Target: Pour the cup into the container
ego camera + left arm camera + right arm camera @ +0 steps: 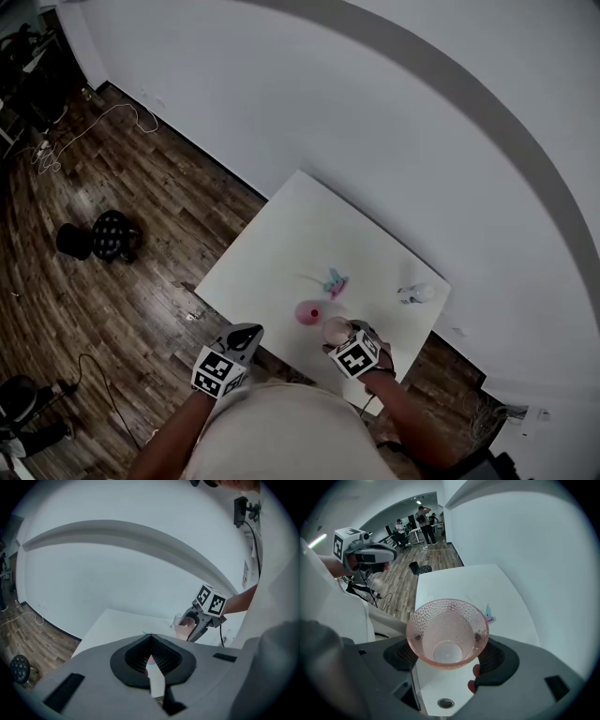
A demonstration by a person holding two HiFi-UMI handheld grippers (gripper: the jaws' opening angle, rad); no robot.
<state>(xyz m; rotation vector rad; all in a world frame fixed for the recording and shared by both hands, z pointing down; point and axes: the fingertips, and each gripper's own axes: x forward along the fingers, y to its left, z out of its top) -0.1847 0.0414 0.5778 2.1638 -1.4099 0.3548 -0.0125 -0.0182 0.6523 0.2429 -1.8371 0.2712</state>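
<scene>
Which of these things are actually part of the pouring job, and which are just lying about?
Part of the job: pink dimpled cup, held in the right tool; pink container.
Just lying about: small teal-and-pink item; small pale item; black stool.

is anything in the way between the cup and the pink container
Nothing visible. The cup, held in the right tool, hangs close beside the pink container; the pink-and-teal item lies farther back, off that path.

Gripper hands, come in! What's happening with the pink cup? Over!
Left gripper shut, empty. Right gripper shut on pink cup, which looks empty. Pink container just beside it. Nothing in between.
</scene>
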